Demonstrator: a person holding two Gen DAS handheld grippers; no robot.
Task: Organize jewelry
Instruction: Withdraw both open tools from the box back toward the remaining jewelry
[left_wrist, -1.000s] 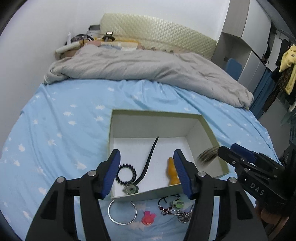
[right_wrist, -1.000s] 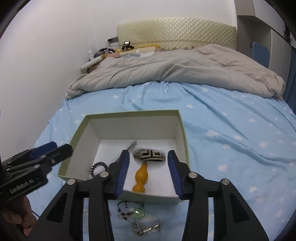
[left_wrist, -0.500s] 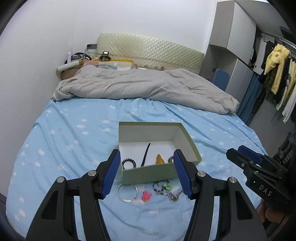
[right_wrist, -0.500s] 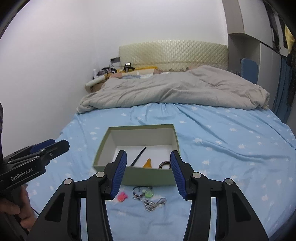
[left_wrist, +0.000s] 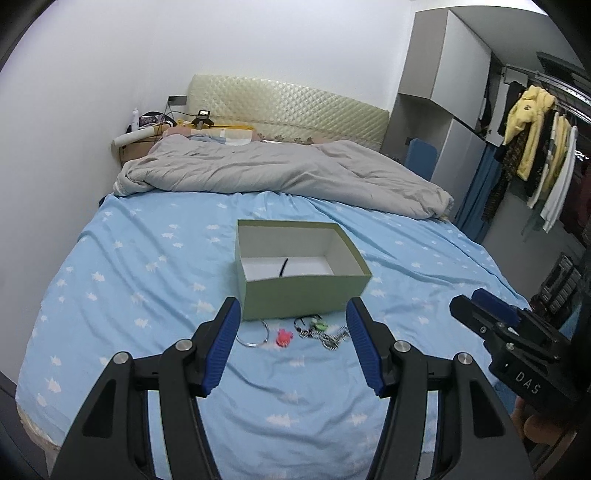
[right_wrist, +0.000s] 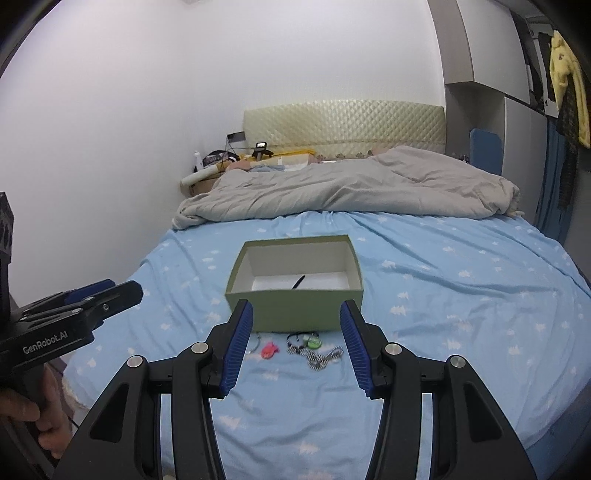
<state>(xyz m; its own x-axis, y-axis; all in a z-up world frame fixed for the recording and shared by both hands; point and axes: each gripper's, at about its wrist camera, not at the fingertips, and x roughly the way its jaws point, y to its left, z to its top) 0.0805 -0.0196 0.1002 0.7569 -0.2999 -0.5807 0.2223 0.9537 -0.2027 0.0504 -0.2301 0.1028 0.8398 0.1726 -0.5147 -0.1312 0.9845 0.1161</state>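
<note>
Grippers are pulling back from the box (left_wrist: 301, 291) — left gripper (left_wrist: 291, 345) and right gripper (right_wrist: 295, 341) both half-open, holding nothing. Ring (left_wrist: 253, 336), charm (left_wrist: 284, 337) and chains (left_wrist: 325, 334) are still lying on the sheet (left_wrist: 147, 288) — sorting isn't finished.

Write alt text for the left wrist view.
An open green box sits on a blue star-print bed, with a silver ring, pink charm and chains lying before it. The empty left gripper hovers open in front.
</note>
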